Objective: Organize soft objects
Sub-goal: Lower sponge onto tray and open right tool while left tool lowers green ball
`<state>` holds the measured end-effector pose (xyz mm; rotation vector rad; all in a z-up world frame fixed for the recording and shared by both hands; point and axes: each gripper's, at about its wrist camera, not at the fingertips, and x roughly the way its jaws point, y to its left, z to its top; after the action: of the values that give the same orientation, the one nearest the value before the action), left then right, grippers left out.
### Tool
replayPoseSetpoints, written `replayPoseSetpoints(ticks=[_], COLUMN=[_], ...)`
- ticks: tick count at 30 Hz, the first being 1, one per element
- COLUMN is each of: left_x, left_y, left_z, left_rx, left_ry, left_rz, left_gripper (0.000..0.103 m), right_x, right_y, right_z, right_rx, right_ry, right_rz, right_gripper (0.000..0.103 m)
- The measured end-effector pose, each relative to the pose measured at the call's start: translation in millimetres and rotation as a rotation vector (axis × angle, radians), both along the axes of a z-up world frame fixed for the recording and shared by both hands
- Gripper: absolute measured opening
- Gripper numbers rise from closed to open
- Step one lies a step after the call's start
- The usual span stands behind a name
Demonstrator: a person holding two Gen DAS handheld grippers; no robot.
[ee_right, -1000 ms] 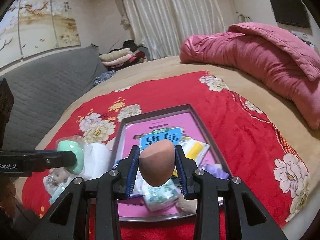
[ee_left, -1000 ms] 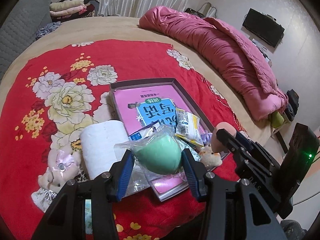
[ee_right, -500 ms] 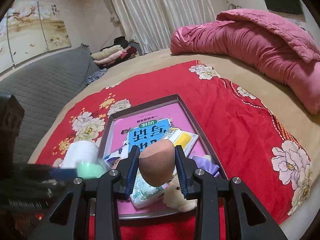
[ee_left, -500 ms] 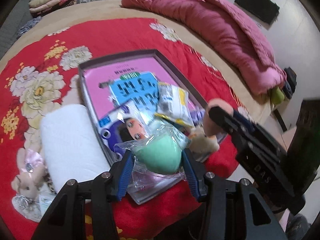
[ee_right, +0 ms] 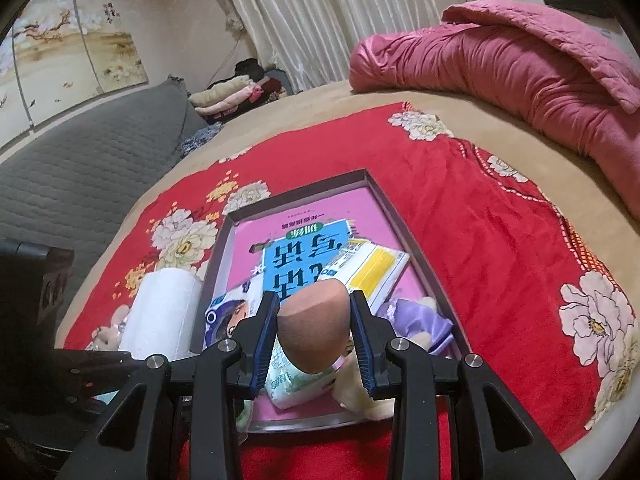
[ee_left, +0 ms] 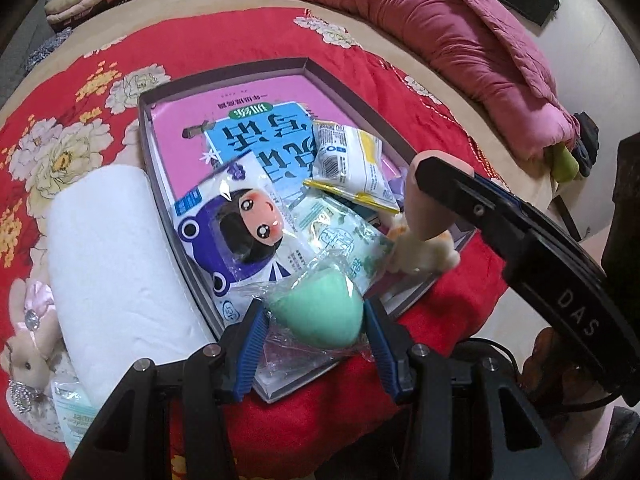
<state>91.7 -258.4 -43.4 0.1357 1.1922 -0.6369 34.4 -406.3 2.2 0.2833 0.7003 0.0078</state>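
My left gripper [ee_left: 314,316] is shut on a green sponge egg in a clear plastic bag [ee_left: 318,314], held over the near end of a shallow grey box [ee_left: 224,74]. My right gripper [ee_right: 314,330] is shut on a tan sponge egg [ee_right: 312,330], also over the box's near end [ee_right: 298,188]; it shows in the left wrist view [ee_left: 424,208]. The box holds a pink book, several soft packets [ee_left: 346,158] and a small plush toy [ee_left: 420,254].
The box lies on a red flowered cloth [ee_right: 480,216] on a bed. A white paper roll [ee_left: 108,264] and a plush rabbit [ee_left: 28,344] lie left of the box. A pink quilt [ee_right: 520,64] lies at the far right, folded clothes [ee_right: 236,94] at the back.
Both grippers have moved forward and down over the near end of the box. Each still holds its sponge egg.
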Motion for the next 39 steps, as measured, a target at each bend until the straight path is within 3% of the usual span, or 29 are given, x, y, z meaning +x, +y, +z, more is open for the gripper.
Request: replayPoseSetpoints(ticks=[14,34,39], left_x=[-0.8,-1.1,-0.7], left_y=[5.4,7.4,8.2], left_z=[-3.9,-5.5,-5.9], left_rx=[-0.028,-0.038,-0.039], left_ry=[0.003,0.0,0.005], left_rz=[0.029,0.042,0.047], left_gripper=[0.05,0.05,0.051], right_x=[15.8,15.9,12.6], right_y=[17.6,11.3,11.4], right_z=[-22.4,-28.5,-24.4], right_rx=[-0.068,-0.041,-0.048], right_ry=[0.189,0.213,0.196], right_rz=[0.073,0.069,0.054], right_gripper=[0.037,0.044,0.057])
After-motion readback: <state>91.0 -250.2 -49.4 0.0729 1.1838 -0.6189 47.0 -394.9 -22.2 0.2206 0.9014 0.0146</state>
